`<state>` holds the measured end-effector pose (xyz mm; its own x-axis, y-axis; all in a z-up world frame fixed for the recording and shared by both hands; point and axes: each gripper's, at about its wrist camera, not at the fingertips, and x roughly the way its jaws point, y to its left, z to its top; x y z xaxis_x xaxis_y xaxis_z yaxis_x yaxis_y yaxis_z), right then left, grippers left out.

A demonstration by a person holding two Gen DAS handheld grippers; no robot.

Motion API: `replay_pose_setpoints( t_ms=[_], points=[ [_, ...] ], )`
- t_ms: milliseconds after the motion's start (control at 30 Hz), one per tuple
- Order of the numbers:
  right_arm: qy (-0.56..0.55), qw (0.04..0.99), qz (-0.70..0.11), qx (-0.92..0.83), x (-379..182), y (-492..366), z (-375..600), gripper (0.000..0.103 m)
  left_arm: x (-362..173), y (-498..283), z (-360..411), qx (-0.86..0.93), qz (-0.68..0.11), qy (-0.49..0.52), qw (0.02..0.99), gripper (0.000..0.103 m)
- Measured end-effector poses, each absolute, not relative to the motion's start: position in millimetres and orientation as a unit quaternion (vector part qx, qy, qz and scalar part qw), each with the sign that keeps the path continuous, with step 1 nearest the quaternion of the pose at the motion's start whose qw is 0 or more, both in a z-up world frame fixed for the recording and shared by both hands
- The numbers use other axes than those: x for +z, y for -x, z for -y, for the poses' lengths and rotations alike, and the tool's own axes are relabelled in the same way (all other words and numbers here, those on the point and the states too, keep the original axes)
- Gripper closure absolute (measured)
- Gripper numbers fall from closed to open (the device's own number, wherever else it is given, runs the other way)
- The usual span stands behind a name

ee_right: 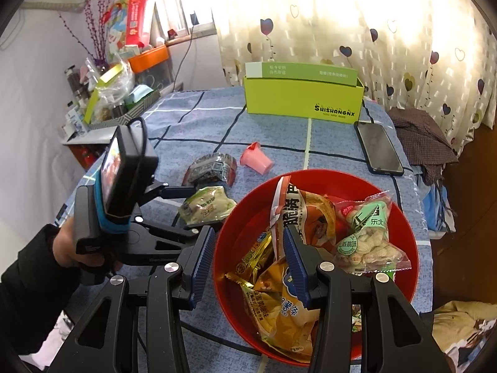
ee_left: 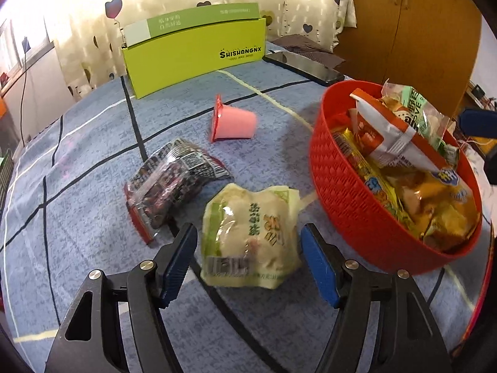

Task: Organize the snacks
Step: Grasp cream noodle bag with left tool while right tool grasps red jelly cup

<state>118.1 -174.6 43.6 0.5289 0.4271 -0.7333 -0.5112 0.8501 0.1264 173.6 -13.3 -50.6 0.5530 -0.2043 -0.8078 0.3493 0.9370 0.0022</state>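
Snacks lie in two lots on the blue checked bedspread [ee_left: 93, 242]: three loose ones on the cloth, and a heap in the red bowl [ee_left: 348, 192]. The pale green packet [ee_left: 248, 236] sits straight between the left gripper [ee_left: 248, 258] fingers, its barcode end nearest the camera. Both blue ribbed pads stand wide, one on each side of the packet, and neither presses on it, so nothing is held there. Whether the packet brushes a pad I cannot tell.

Just beyond it lies a dark crinkled packet [ee_left: 174, 186] of clear, glossy film with red sealed ends, touching or nearly touching the green one. Farther off a pink plastic cup [ee_left: 233, 121] lies on its side, apart from both.

The bowl is round, with a woven diamond pattern pressed into its outer wall and a smooth inside. It stands just beside the green packet and is piled with shiny foil and plastic bags in orange, yellow, white and green.

The right gripper [ee_right: 248, 264] hangs over the near rim of the bowl, its pads about half apart. One finger is outside the wall, the other over the bags; it grips nothing. From this side a hand [ee_right: 71, 248] in a dark sleeve can be seen holding the left gripper.

At the far edge stands a stiff lime-green cardboard box [ee_left: 192, 52], open at the top, with a black phone [ee_left: 304, 66] lying flat beside it.
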Motion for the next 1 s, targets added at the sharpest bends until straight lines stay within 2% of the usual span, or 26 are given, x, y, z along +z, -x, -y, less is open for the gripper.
replay_pose_setpoints(
  t_ms=[167, 200, 300, 333, 700, 1000],
  points=[
    [0.052, 0.873, -0.405, 0.268, 44, -119, 175, 0.059, -58, -177, 15, -0.136, -0.453, -0.074, 0.878, 0.034],
    [0.051, 0.873, -0.405, 0.267, 43, -119, 175, 0.059, -58, -176, 13, -0.132, -0.452, -0.067, 0.88, 0.039],
    [0.051, 0.873, -0.405, 0.267, 43, -120, 175, 0.059, -58, -170, 6, -0.117, -0.449, -0.053, 0.884, 0.041],
    [0.051, 0.873, -0.405, 0.267, 43, -121, 175, 0.059, -58, -168, 4, -0.112, -0.448, -0.048, 0.886, 0.046],
    [0.06, 0.86, -0.425, 0.275, 43, -148, 173, 0.059, -40, -129, -26, -0.084, -0.418, 0.026, 0.904, 0.047],
    [0.182, 0.829, -0.436, 0.3, 46, -207, 122, 0.059, -37, -109, -41, -0.089, -0.408, 0.062, 0.907, 0.047]
  ],
)
